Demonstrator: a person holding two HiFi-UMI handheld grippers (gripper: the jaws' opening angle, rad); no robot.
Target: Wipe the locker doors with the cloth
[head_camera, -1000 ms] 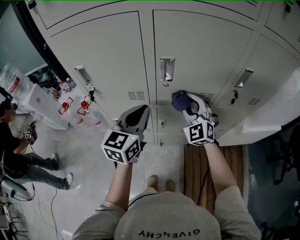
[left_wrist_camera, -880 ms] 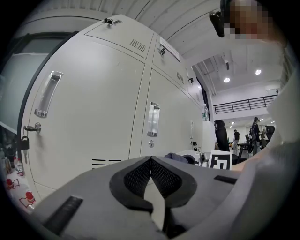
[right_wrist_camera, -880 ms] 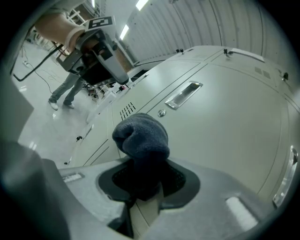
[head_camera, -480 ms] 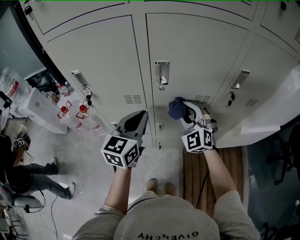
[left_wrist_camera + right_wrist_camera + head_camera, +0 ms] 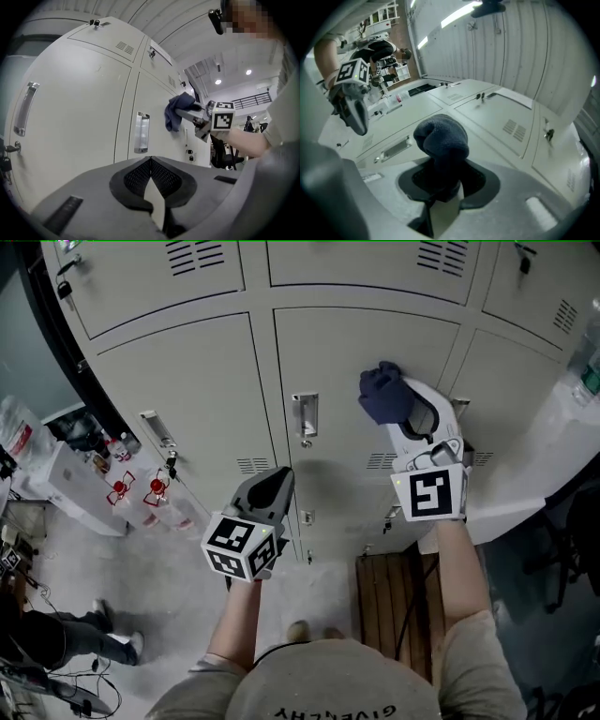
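While right claw [image 5: 440, 183] grips one cloth [image 5: 443, 136], left claw [image 5: 151, 161] closed, empty.

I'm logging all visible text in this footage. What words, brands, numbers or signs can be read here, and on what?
"GIVENCHY": on the person's shirt, upside down in the head view.
Locker doors: no readable labels or numbers.
Red-marked items at left: too small to read.

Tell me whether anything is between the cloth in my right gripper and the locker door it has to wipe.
Nothing visible. The cloth, shut in the right gripper, is right up at the locker door with bare panel ahead. The handle sits off to its left, and the left gripper hangs lower, clear of it.
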